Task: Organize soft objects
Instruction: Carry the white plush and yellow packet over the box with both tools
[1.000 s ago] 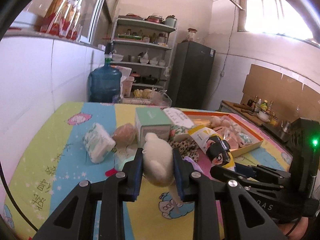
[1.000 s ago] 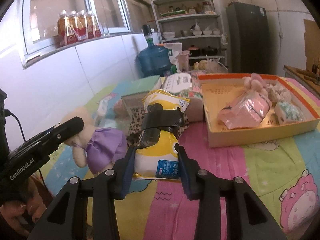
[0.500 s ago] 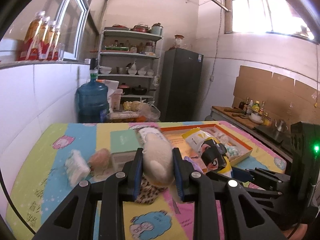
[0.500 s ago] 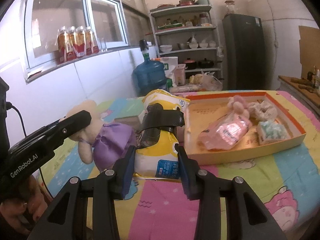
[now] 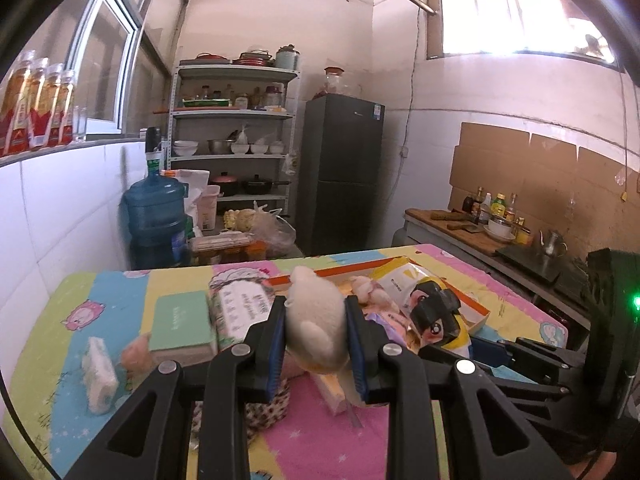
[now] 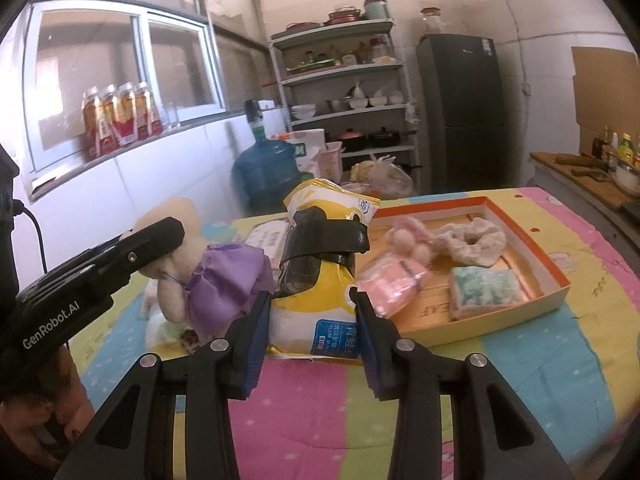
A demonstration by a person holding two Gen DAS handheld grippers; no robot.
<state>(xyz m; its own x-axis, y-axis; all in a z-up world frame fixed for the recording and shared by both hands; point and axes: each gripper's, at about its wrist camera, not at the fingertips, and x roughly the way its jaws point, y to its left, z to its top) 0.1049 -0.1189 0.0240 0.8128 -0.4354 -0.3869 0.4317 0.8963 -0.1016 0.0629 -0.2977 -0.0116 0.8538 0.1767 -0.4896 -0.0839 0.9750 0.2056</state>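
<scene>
Clamping a plush doll (image 5: 316, 320) and yellow pouch (image 6: 316, 280), both grippers' fingers (image 5: 276, 344) hover beside the tray (image 6: 552, 276).

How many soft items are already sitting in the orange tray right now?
4 in the orange tray: pink plush at the back left, cream scrunchie at the back, pink packet front left, green-white pack front right. Others may be hidden.

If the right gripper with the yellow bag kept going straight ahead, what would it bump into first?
Probably the orange-rimmed box. The right gripper, shut on the yellow bag, points slightly downward toward the box's near left corner, where the pink packet lies. Depth is hard to judge, so the bag might pass just left of it.
</scene>
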